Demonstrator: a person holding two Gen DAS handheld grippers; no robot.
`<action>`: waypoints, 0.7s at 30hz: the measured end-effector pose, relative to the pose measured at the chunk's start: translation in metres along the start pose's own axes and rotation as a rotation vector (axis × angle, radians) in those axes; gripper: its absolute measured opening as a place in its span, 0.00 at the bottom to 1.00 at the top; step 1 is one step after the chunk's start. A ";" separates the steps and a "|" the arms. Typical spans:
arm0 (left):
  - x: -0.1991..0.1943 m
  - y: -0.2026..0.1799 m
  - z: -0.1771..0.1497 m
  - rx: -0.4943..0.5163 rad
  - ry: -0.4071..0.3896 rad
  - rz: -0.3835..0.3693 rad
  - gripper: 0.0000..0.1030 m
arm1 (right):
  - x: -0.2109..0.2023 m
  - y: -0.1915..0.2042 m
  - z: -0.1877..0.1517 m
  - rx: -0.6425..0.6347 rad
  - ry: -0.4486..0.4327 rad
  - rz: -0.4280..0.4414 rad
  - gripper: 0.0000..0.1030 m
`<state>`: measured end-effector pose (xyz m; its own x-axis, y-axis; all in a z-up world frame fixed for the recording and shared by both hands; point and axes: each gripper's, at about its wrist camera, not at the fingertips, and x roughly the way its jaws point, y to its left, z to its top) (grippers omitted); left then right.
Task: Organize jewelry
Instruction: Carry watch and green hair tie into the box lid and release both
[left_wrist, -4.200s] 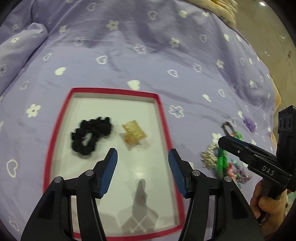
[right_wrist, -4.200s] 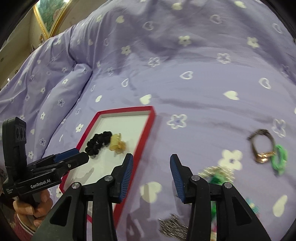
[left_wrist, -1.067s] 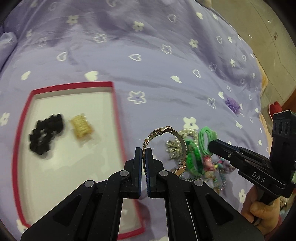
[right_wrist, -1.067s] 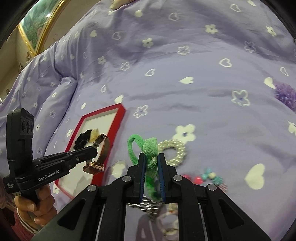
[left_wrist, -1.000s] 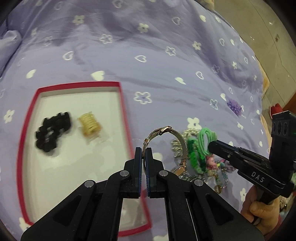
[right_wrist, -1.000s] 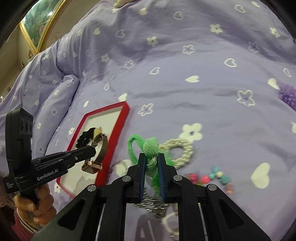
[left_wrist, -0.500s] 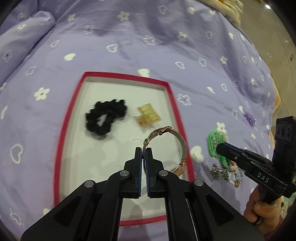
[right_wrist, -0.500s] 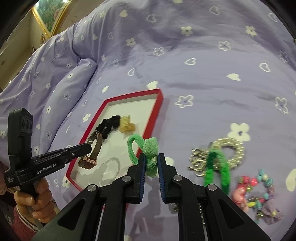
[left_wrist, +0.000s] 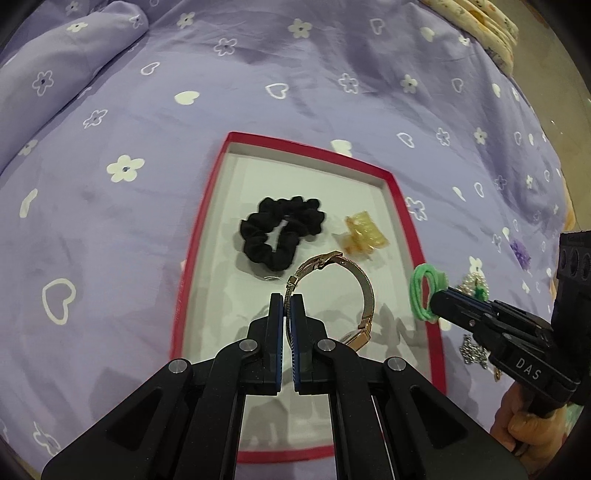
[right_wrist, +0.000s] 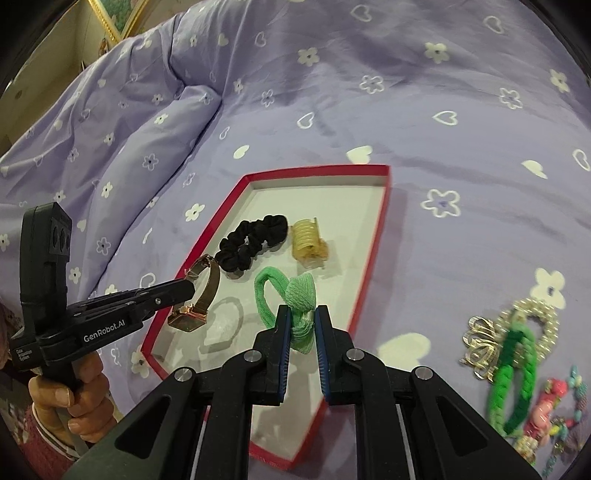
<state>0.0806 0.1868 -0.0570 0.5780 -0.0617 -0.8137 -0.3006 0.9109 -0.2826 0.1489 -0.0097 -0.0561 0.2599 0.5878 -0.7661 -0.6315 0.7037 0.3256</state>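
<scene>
My left gripper is pinched tight on the mesh band of a rose-gold watch, which arcs up and to the right of the blue pads and hangs above the white floor of the red-rimmed tray. My right gripper is clamped on the knot of a light green hair tie, whose loop sticks out to the left over the tray's near end. Past both, inside the tray, a black scrunchie lies just beside an amber hair claw, apart from each other. Off to my right, on the bed outside the tray, sits a heap: a dark green braided tie across a pearl bracelet, with coloured beads near it. The purple flowered bedding spreads beyond, rising into a fold at far left.
</scene>
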 end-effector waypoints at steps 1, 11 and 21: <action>0.003 0.002 0.002 -0.003 0.002 0.003 0.03 | 0.005 0.002 0.002 -0.004 0.007 0.000 0.12; 0.032 0.019 0.014 -0.010 0.045 0.053 0.03 | 0.051 0.011 0.012 -0.041 0.084 -0.026 0.12; 0.044 0.020 0.016 -0.016 0.065 0.056 0.03 | 0.064 0.009 0.014 -0.060 0.109 -0.039 0.16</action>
<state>0.1124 0.2091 -0.0899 0.5100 -0.0376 -0.8594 -0.3435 0.9071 -0.2435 0.1703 0.0400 -0.0948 0.2062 0.5114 -0.8342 -0.6661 0.6979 0.2632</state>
